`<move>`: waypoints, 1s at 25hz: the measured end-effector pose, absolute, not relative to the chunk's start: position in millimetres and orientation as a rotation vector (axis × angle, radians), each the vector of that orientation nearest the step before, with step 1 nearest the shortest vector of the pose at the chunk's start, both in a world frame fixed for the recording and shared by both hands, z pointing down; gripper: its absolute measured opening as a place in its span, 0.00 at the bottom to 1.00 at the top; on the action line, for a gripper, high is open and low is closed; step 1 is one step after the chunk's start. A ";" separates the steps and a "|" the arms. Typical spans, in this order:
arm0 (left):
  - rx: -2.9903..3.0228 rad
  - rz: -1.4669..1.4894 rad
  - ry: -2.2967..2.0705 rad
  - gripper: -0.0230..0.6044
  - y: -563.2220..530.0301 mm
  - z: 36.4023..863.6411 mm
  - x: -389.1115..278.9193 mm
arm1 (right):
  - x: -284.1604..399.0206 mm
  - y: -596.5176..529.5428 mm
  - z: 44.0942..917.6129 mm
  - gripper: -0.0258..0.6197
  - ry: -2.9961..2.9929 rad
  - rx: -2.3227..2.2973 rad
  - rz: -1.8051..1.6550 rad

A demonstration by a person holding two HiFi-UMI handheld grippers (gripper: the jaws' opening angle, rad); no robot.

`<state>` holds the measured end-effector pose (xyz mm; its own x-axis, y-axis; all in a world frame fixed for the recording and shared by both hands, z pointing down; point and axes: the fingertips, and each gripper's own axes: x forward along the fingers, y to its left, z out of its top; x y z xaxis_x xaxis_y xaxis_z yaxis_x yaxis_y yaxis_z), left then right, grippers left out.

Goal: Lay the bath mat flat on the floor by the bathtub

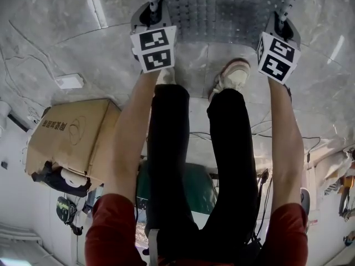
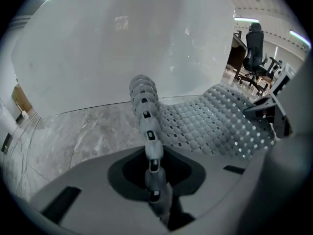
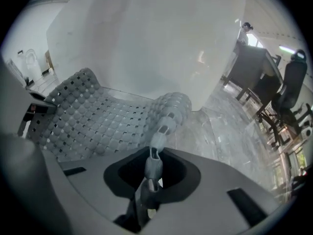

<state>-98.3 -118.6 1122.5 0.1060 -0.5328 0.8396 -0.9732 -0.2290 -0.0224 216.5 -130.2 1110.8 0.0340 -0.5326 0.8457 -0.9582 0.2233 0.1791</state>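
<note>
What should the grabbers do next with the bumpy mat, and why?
Probably lower both, then let go: the left gripper and right gripper each pinch the mat, whose held edge curves up off the floor beside the bathtub.

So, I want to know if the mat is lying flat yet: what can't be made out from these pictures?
- Bath mat far edge: head view, cut off by the frame's top edge.
- Whether its middle rests on the floor: both gripper views, the mat's own surface hides its underside.
- Floor beneath the person: head view, the legs hide it.
</note>
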 end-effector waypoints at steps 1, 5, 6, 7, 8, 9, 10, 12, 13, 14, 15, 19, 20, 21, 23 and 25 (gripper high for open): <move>1.826 1.029 -1.470 0.13 -118.9 1126.9 -100.2 | 218.1 -130.4 1115.6 0.13 -1.616 1.410 0.591; 1.803 1.058 -1.481 0.13 -121.2 1144.0 -106.5 | 227.9 -134.2 1132.3 0.14 -1.594 1.375 0.559; 1.796 1.066 -1.482 0.13 -121.4 1147.4 -108.7 | 230.3 -134.5 1136.3 0.14 -1.585 1.373 0.563; 1.791 1.077 -1.483 0.13 -121.7 1150.8 -111.0 | 232.6 -134.5 1140.5 0.15 -1.574 1.370 0.569; 1.786 1.087 -1.482 0.14 -122.2 1154.2 -113.1 | 235.0 -134.4 1144.8 0.15 -1.564 1.367 0.577; 1.780 1.095 -1.481 0.15 -123.1 1157.5 -114.8 | 238.1 -134.2 1149.0 0.15 -1.552 1.365 0.587; 1.774 1.099 -1.480 0.15 -124.1 1160.5 -116.2 | 242.0 -133.7 1153.2 0.16 -1.540 1.364 0.600; 1.769 1.101 -1.479 0.17 -125.4 1164.3 -118.7 | 251.3 -131.3 1162.0 0.18 -1.511 1.361 0.638; 1.771 1.100 -1.480 0.19 -125.8 1165.3 -119.9 | 255.5 -129.8 1166.6 0.20 -1.497 1.359 0.662; 1.775 1.099 -1.480 0.20 -126.1 1166.1 -121.1 | 258.8 -128.8 1170.9 0.22 -1.486 1.360 0.691; 1.781 1.096 -1.481 0.21 -126.3 1166.9 -122.0 | 261.3 -128.2 1174.9 0.23 -1.477 1.363 0.721; 1.788 1.078 -1.480 0.23 -126.2 1170.4 -123.3 | 271.9 -127.0 1186.1 0.32 -1.439 1.385 0.807; 1.785 1.072 -1.480 0.24 -126.3 1171.0 -123.7 | 274.1 -127.0 1187.2 0.34 -1.433 1.390 0.815; 1.786 1.070 -1.482 0.24 -126.6 1171.2 -124.5 | 275.2 -127.4 1187.6 0.35 -1.431 1.391 0.813; 1.803 1.088 -1.492 0.28 -127.7 1170.2 -126.7 | 274.4 -128.9 1186.9 0.36 -1.438 1.386 0.788; 1.810 1.099 -1.502 0.30 -128.0 1169.5 -129.1 | 273.5 -130.0 1184.4 0.38 -1.447 1.386 0.764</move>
